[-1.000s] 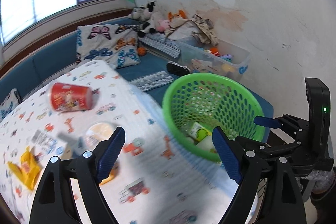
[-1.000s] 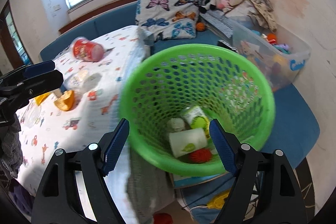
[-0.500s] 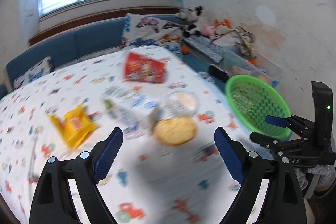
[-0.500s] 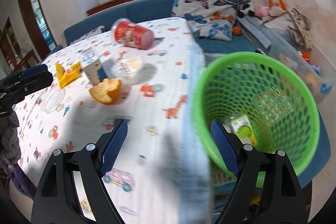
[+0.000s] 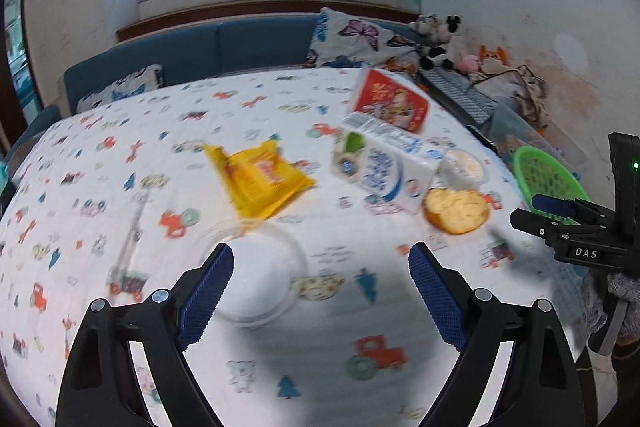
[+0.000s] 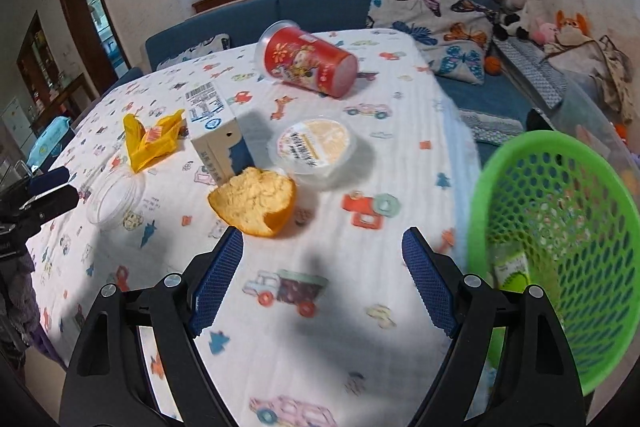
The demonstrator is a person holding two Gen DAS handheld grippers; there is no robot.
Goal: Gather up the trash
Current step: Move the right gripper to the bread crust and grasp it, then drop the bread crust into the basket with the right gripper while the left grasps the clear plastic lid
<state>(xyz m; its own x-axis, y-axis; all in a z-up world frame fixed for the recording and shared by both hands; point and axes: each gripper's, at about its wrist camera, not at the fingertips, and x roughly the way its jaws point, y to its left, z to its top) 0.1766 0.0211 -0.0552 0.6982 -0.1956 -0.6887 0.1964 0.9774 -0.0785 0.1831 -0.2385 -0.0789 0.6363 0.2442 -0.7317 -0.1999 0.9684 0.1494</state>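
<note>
- Left wrist view is motion-blurred: print on the milk carton and yellow wrapper unreadable.
- Clear lid smeared, partly behind the left gripper's near finger.
- Green basket partly hidden behind the right gripper; contents can't be seen there.
- Right wrist view: basket cut off by the frame edge, its near rim blurred; carton inside only partly seen through the mesh.
- Small brown bit beside the orange peel too small to identify.
</note>
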